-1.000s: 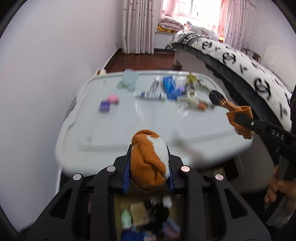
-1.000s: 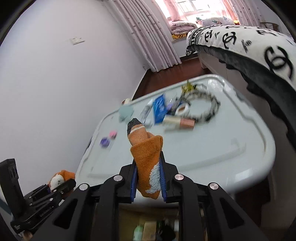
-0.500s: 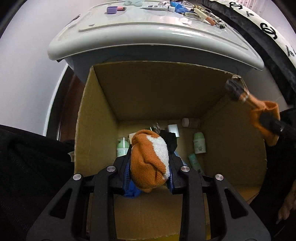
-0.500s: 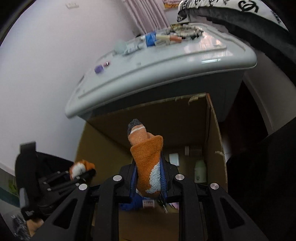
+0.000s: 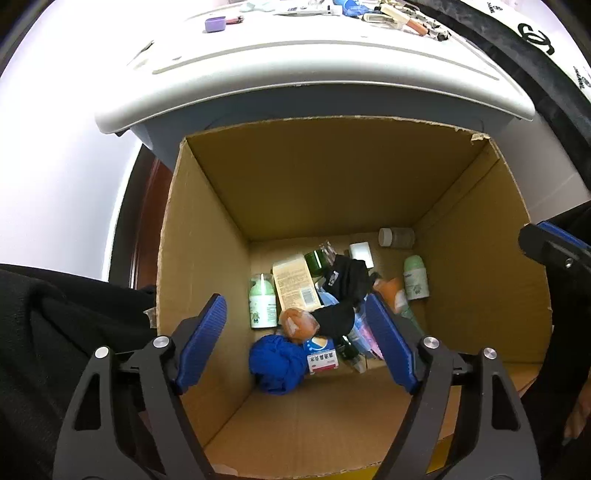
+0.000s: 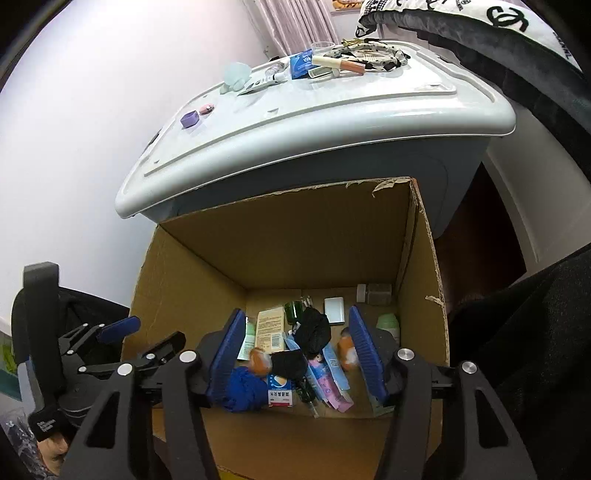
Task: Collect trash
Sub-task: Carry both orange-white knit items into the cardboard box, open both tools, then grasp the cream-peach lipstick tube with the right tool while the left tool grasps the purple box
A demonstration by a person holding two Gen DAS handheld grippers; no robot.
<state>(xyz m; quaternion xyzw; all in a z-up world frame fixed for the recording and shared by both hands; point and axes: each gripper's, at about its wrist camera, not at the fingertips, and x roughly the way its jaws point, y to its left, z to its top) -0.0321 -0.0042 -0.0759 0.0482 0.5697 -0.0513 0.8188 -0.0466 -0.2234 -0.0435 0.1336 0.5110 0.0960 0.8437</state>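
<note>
Two orange knitted socks lie loose among the rubbish at the bottom of the open brown cardboard box (image 5: 207, 236). One orange sock (image 5: 298, 323) rests beside a black sock (image 5: 332, 321), just above a small white, blue and red carton (image 5: 320, 356) and next to a bundle of bright blue yarn (image 5: 277, 363). The other orange sock (image 5: 392, 293) lies nearer the right wall of the box, close to a pale green bottle (image 5: 415, 277).

The left gripper (image 5: 295, 343) hangs over the box, pointing steeply down; its jaws have just been opening and now stand wide apart with nothing between the ribbed blue pads (image 5: 201, 341). The right gripper (image 6: 297, 354) hangs over the same box, its jaws also just opened, moderately wide, gripping nothing; its blue pads (image 6: 364, 354) frame the pile below without touching it.

Also in the box are a beige printed carton (image 5: 295, 284), a second green-and-white bottle (image 5: 263, 301), a dark green glass jar (image 5: 316, 260), a small white block (image 5: 360, 251) and a grey-capped jar (image 5: 396, 237) in the far corner.

Behind the box stands a pale grey plastic storage bin with a lid (image 6: 332, 122); small items remain on top of it, including a purple square piece (image 6: 190, 119) and a blue packet (image 6: 301, 63). A black-and-white patterned bedcover (image 6: 517, 22) shows at the upper right.
</note>
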